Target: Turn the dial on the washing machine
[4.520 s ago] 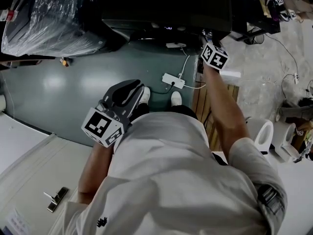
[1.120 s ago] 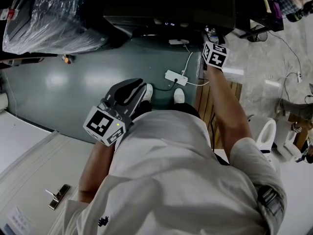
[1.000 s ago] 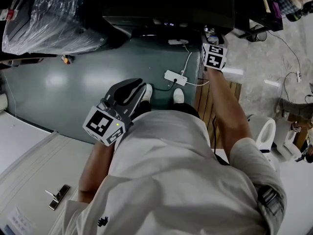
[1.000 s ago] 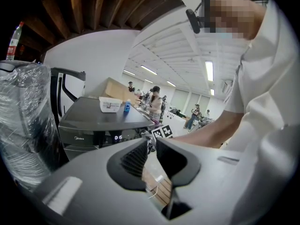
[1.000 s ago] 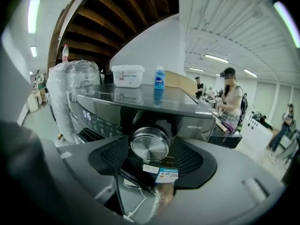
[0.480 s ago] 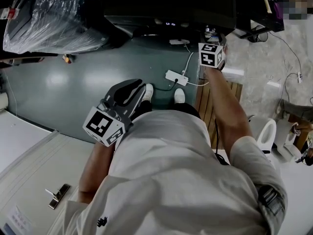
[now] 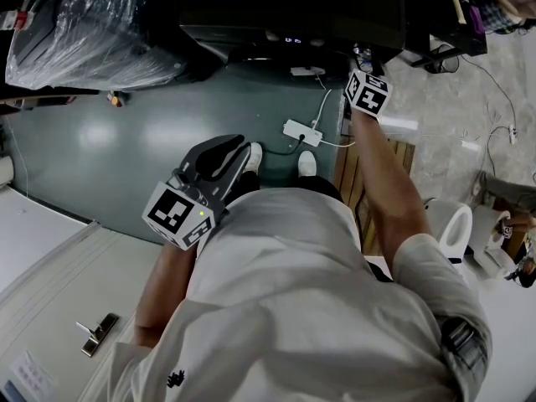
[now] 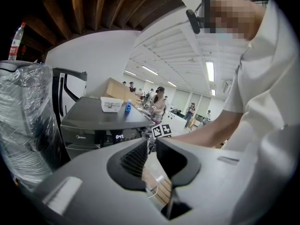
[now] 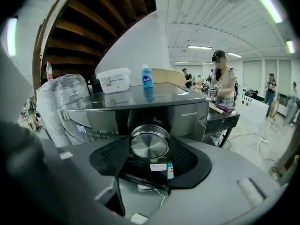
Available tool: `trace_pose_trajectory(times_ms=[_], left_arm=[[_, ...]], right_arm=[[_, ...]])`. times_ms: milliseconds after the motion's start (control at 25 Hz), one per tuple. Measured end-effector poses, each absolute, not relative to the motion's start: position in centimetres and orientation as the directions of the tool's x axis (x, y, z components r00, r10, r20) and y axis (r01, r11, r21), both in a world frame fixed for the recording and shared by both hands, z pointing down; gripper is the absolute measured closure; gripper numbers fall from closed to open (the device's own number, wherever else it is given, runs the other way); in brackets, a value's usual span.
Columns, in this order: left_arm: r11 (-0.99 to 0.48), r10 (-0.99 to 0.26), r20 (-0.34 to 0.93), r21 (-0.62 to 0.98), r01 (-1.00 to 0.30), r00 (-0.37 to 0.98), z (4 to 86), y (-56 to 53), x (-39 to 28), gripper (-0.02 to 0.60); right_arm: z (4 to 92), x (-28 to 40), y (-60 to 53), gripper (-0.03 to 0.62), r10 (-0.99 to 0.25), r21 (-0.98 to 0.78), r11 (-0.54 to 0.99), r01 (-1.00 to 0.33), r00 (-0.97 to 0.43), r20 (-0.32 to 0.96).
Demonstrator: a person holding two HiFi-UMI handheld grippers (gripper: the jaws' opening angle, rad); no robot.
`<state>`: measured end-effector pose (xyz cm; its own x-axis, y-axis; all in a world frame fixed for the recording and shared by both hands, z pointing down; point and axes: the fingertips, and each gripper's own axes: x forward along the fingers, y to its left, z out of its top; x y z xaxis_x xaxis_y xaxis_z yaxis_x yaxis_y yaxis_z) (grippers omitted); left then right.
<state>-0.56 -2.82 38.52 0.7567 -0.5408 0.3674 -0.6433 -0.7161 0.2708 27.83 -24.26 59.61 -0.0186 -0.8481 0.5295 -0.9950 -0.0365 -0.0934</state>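
The dark washing machine (image 7: pixel 285 7) stands ahead of me, its lit display (image 7: pixel 291 39) facing down the front. Its round metal dial (image 9: pixel 149 143) sits between the jaws of my right gripper (image 9: pixel 149 149), which is shut on it with a pad against each side. From the head view, the right gripper (image 7: pixel 358 59) reaches under the machine's front edge, its marker cube tilted. My left gripper (image 7: pixel 234 147) hangs low by my left side over the floor, shut with nothing in it (image 8: pixel 152 158).
A plastic-wrapped appliance (image 7: pixel 84 23) stands left of the machine. A white power strip (image 7: pixel 297 132) with cables lies on the green floor by my feet. A wooden pallet (image 7: pixel 347 170) is to the right. A white box (image 9: pixel 113 80) and blue bottle (image 9: pixel 147 76) rest on the machine's top.
The right gripper's marker cube twisted one way and back again while staying at the dial. The left gripper has stayed where it was.
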Motion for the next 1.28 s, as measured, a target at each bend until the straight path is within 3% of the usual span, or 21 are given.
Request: trace_pose_trajectory(times_ms=[280, 520, 760, 1080, 1280], left_arm=[[-0.720, -0.538, 0.365, 0.270, -0.640, 0.760, 38.5, -2.6, -0.4, 0.495], [-0.721, -0.538, 0.364, 0.270, -0.638, 0.761, 38.4, -2.7, -0.2, 0.495], [-0.721, -0.535, 0.365, 0.273, -0.637, 0.762, 38.7, -2.6, -0.2, 0.495], [-0.715, -0.542, 0.371, 0.268, -0.646, 0.754, 38.7, -2.7, -0.6, 0.495], [-0.711, -0.547, 0.371, 0.268, -0.650, 0.750, 38.6, -2.8, -0.8, 0.495]], right_arm=[[59.3, 28.0, -24.2, 0.327, -0.856, -0.130, -0.009, -0.991, -0.060, 0.514], [58.7, 27.1, -24.0, 0.326, -0.857, 0.127, 0.150, -0.980, -0.065, 0.511], [60.2, 26.4, -24.2, 0.326, -0.840, 0.295, 0.217, -0.930, -0.024, 0.543], [60.6, 26.7, -24.8, 0.327, -0.828, 0.264, 0.157, -0.952, 0.019, 0.560], [59.7, 27.1, -24.9, 0.329, -0.830, 0.135, 0.099, -0.986, -0.007, 0.557]])
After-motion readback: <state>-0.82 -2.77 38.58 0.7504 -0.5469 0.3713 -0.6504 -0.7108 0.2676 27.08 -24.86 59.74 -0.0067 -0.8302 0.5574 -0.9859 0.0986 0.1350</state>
